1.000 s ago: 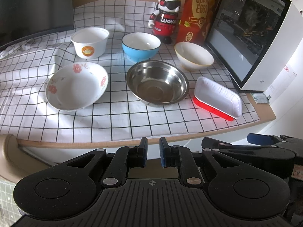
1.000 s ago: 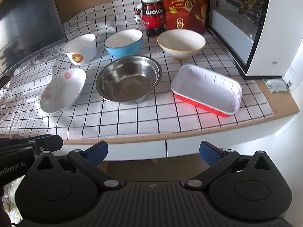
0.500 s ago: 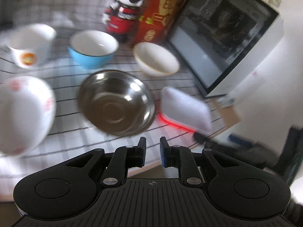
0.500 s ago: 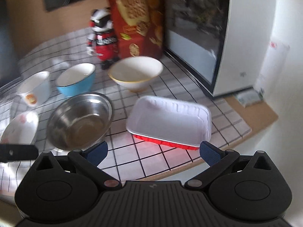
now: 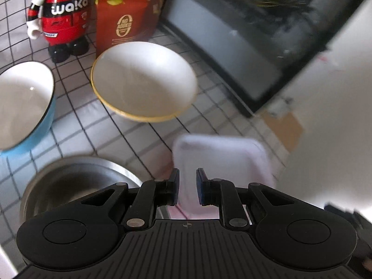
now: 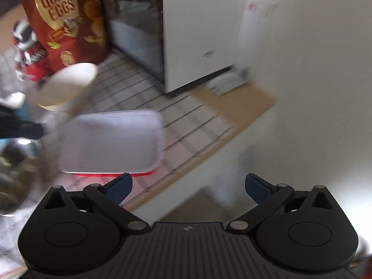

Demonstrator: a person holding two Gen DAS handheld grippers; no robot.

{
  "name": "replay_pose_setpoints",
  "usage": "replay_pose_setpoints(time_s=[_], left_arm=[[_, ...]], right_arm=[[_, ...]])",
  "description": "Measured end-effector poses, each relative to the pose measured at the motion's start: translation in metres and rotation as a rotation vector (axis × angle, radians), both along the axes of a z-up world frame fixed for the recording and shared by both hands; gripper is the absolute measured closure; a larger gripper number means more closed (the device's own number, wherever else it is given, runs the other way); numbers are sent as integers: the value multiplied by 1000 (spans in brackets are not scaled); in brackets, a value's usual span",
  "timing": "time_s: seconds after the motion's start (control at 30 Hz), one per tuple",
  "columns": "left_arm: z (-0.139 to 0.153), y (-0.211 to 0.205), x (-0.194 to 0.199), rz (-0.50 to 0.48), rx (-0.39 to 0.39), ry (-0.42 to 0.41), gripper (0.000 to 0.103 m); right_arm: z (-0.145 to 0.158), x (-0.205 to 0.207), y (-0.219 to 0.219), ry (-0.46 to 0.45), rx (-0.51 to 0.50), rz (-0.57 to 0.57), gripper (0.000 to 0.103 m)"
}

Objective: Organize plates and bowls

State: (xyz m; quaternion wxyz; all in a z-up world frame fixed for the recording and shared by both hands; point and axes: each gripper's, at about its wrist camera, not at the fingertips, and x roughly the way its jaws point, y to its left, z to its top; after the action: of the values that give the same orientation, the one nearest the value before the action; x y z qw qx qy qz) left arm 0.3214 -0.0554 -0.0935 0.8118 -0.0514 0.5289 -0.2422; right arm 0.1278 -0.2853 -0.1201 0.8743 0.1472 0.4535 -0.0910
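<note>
My left gripper is shut with nothing held, hovering over the near end of the white tray with a red underside. Ahead of it stands a cream bowl with a yellow rim. A blue bowl is at the left and a steel bowl at the lower left. My right gripper is open and empty, just off the table's front edge, to the right of the tray. The cream bowl and steel bowl sit left of it, blurred.
A red toy robot and a quail-egg bag stand behind the bowls on the checked cloth. A white appliance with a dark glass door fills the right side, close to the tray. The left gripper's black body shows at the right view's left edge.
Both grippers have moved in over the table toward the right and lower, so the tray and cream bowl are much nearer. The floral bowl and small white bowl have left view. Neither jaw changed.
</note>
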Motion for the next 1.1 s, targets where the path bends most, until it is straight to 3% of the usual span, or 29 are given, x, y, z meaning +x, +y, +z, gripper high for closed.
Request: replay_pose_setpoints(time_s=[0.13, 0.17, 0.23, 0.37, 0.4, 0.43, 0.53, 0.6, 0.7, 0.8, 0.87, 1.0, 1.1], left_arm=[[-25, -16, 32, 73, 74, 38, 84], [-31, -20, 37, 82, 87, 44, 84], [-37, -23, 44, 90, 96, 53, 73], [-42, -27, 44, 122, 52, 93, 73], [-43, -28, 41, 138, 49, 102, 64], [-42, -28, 38, 150, 47, 110, 61], [-42, -24, 28, 174, -6, 193, 63], [-36, -25, 19, 147, -43, 242, 64], [-8, -36, 5, 76, -29, 140, 64], [3, -53, 9, 29, 44, 16, 64], [-5, -66, 25, 25, 87, -14, 64], [-29, -81, 45, 53, 136, -10, 64], [-40, -79, 40, 88, 102, 64, 67]], right_arm=[[-32, 41, -26, 27, 302, 51, 19], [-40, 51, -29, 47, 344, 56, 19], [-54, 67, -36, 90, 432, 75, 21], [-58, 93, -50, 130, 622, 122, 22], [-55, 104, -54, 116, 622, 125, 20], [-48, 114, -57, 83, 591, 135, 20], [-33, 143, -61, -16, 454, 197, 20], [-30, 154, -61, -8, 335, 195, 20], [-26, 145, -62, -1, 253, 225, 16], [-33, 135, -66, 53, 342, 236, 15], [-45, 139, -69, 94, 424, 222, 15], [-64, 148, -79, 153, 602, 166, 15], [-70, 160, -83, 147, 704, 180, 15]])
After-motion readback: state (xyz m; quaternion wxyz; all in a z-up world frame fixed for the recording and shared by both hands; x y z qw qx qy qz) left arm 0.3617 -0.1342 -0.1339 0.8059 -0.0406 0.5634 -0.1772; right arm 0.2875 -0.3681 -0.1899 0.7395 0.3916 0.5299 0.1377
